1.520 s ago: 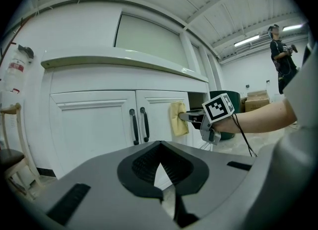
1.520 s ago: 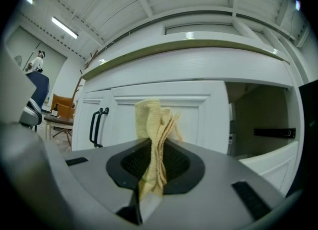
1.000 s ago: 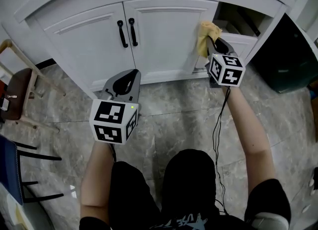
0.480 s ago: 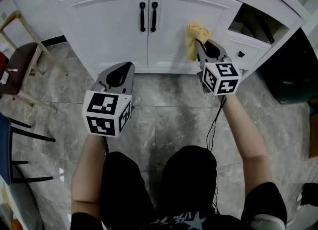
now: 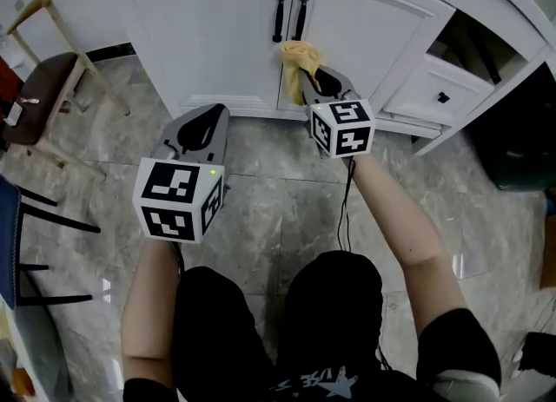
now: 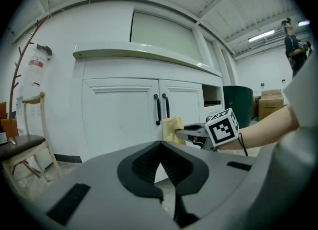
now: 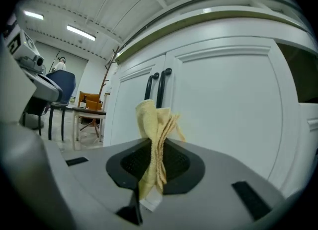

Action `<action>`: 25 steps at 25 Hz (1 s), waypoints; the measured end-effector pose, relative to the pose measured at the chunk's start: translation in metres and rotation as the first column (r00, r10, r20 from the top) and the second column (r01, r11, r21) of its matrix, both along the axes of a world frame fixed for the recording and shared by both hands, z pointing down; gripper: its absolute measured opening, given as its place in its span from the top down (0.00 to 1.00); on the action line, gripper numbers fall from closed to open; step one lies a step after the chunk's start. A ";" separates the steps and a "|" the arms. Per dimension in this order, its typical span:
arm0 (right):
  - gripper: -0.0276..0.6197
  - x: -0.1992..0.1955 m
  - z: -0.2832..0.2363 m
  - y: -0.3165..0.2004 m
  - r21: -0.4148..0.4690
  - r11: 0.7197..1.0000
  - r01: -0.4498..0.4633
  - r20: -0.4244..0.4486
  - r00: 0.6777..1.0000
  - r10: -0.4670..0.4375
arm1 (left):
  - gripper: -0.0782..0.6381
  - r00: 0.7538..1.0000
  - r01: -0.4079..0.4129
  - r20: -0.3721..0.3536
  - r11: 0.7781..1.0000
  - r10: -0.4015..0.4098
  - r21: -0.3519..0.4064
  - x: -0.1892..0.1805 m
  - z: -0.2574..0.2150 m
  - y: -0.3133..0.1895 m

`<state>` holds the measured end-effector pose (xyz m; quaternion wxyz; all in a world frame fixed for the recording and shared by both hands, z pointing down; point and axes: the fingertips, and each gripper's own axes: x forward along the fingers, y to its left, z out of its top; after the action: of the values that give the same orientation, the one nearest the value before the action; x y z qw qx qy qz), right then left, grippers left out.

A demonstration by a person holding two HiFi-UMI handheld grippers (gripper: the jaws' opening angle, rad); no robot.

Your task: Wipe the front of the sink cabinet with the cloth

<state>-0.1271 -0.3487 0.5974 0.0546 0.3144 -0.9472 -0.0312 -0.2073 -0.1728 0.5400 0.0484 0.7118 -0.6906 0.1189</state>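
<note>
The white sink cabinet (image 5: 221, 36) fills the top of the head view, with two black handles (image 5: 291, 15) where its doors meet. My right gripper (image 5: 309, 79) is shut on a bunched yellow cloth (image 5: 295, 60), which lies against the door front just below the handles. In the right gripper view the cloth (image 7: 155, 129) stands up between the jaws of the right gripper (image 7: 155, 149), with the handles (image 7: 160, 88) just behind. My left gripper (image 5: 202, 128) hangs lower left over the floor, away from the cabinet. Its jaws (image 6: 160, 144) are shut with nothing in them.
An open compartment and a small drawer (image 5: 441, 95) sit at the cabinet's right end, and a dark bin (image 5: 521, 140) stands beyond. A wooden stool (image 5: 48, 88) and dark chair legs (image 5: 39, 253) stand at the left. The floor is grey marble tile (image 5: 261, 209).
My right gripper has carried the cloth leftward across the cabinet front, from the right door's edge near the drawer to just below the handles. The left gripper has barely shifted.
</note>
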 end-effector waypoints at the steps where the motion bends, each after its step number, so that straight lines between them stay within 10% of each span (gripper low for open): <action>1: 0.86 -0.004 0.002 -0.002 -0.005 1.000 -0.008 -0.001 1.000 0.008 | 0.87 1.000 0.001 0.000 1.000 -0.001 -0.002 -0.001 0.001 0.001; 25: 0.86 0.134 -0.005 -0.068 -0.029 0.959 -0.282 0.046 0.958 0.283 | 0.87 0.992 -0.127 -0.019 0.992 0.127 -0.013 0.059 0.011 -0.041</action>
<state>0.0067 -0.4164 0.5928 0.0383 0.4463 -0.8940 -0.0046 -0.1485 -0.2143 0.5512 0.0520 0.7549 -0.6427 0.1199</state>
